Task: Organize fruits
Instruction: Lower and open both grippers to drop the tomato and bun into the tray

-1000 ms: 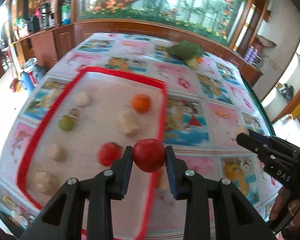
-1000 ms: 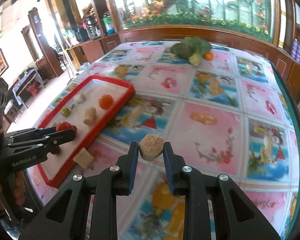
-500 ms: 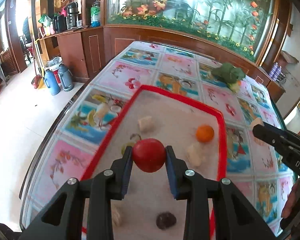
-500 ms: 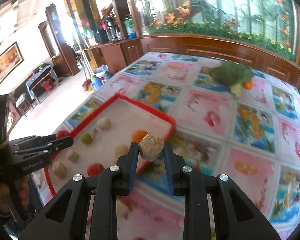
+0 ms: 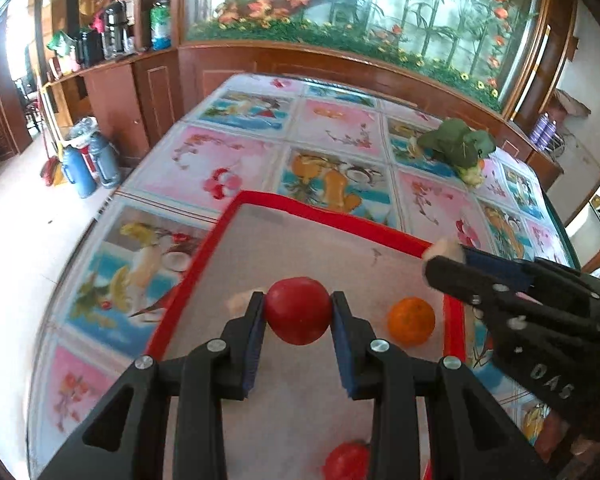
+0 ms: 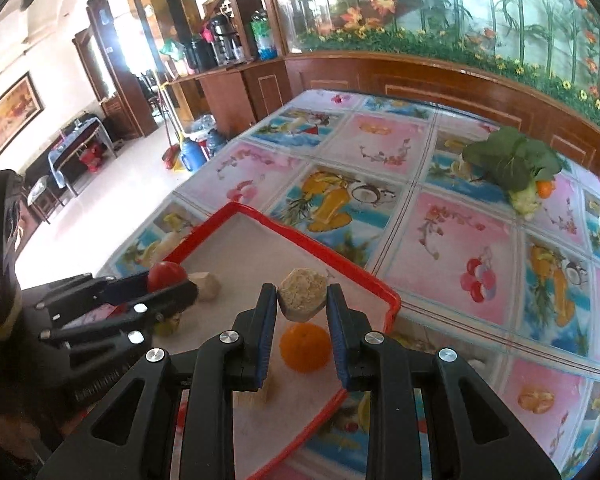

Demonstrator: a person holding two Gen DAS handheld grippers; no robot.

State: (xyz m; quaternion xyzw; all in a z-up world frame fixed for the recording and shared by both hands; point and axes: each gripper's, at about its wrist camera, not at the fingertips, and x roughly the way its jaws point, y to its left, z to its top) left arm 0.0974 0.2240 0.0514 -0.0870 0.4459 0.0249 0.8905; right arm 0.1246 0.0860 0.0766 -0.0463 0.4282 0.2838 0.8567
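Note:
My left gripper (image 5: 298, 312) is shut on a red tomato (image 5: 298, 310) and holds it above the red-rimmed tray (image 5: 324, 210). My right gripper (image 6: 302, 300) is shut on a tan, rough round fruit (image 6: 303, 294) above the same tray (image 6: 320, 252). An orange (image 5: 411, 321) lies on the tray near its right rim; it also shows under the right gripper (image 6: 304, 347). Another red fruit (image 5: 346, 460) lies at the tray's near end. A pale chunk (image 6: 206, 286) sits beside the left gripper's tip.
The table carries a fruit-print cloth (image 6: 440, 216). Leafy greens (image 6: 512, 164) with a small orange (image 6: 545, 188) lie at the far right. A wooden counter (image 5: 112, 92) and blue jugs (image 5: 78, 168) stand off the table's left side.
Both grippers have moved forward over the tray towards its far end, still holding their fruits. The right gripper has come in close beside the left one.

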